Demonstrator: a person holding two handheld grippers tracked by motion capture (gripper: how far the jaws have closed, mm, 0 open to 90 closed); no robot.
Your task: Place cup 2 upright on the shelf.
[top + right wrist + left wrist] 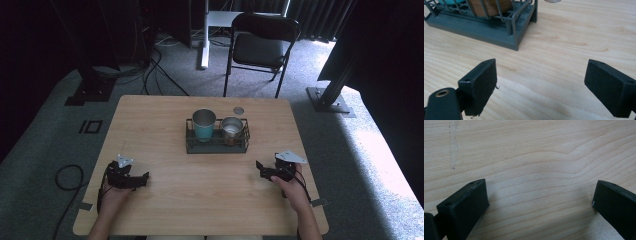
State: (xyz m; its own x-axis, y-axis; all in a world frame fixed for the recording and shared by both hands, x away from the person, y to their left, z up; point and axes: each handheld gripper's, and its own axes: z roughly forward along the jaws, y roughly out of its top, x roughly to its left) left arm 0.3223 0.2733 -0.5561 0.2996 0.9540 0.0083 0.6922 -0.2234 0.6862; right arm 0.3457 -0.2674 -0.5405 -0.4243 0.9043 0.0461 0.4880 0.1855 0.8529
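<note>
Both my black two-jaw grippers, left gripper [142, 178] and right gripper [261, 169], rest low in frame, jaws apart, holding nothing; nothing started, I judge. Upper centre, dark wire rack [217, 146] holds teal metal cup [204, 124] and small steel cup [232, 128]

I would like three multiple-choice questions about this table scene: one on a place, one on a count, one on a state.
1. Where does the teal cup stand?
A. in the wire rack
B. on the chair
C. on the floor

2. How many cups are in the rack?
A. one
B. two
C. four

3. How are the jaws of the right gripper?
A. shut on a cup
B. shut on nothing
C. open

Answers:
1 A, the rack's wires surround the cup.
2 B, a teal cup and a metal cup stand side by side.
3 C, bare table shows between the jaws.
</note>
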